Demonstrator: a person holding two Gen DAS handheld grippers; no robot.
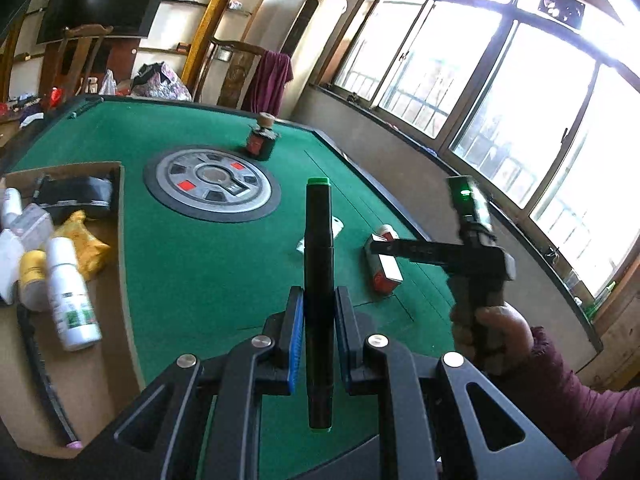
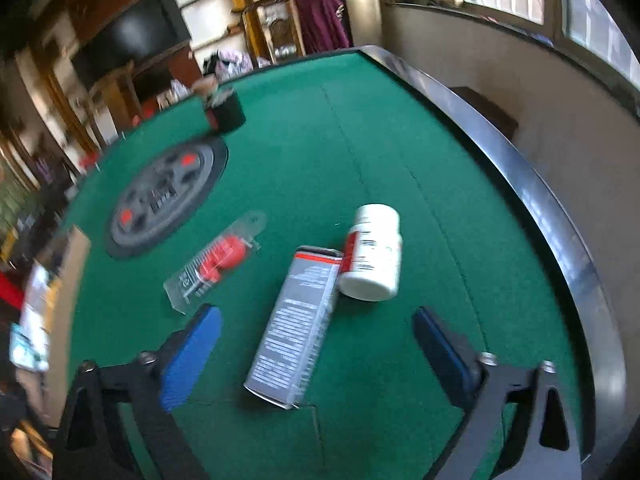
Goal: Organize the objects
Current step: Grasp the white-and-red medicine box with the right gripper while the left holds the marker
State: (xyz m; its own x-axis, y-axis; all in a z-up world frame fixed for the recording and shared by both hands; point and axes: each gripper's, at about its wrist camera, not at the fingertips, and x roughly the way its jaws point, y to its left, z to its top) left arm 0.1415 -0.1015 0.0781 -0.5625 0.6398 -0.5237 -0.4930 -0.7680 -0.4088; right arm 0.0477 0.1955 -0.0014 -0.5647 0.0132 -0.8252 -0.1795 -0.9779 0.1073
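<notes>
Left hand-held gripper point(image 1: 319, 332) clenched on marker point(image 1: 319, 280), frame centre; carry to box point(image 1: 120, 220) at left, release low. Right hand-held gripper point(image 2: 316, 344) released, jaws straddling carton point(image 2: 296, 324) on counter point(image 2: 280, 152); square up, clear bottle point(image 2: 374, 254).

Bottle point(image 2: 374, 254) touching box point(image 2: 296, 326)

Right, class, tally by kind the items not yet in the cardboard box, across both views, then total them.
Markers: 1, marker in the left gripper
Cartons: 1, grey carton
Bottles: 1, white bottle
Blister packs: 1, blister pack
Jars: 1, dark jar
Total: 5
</notes>
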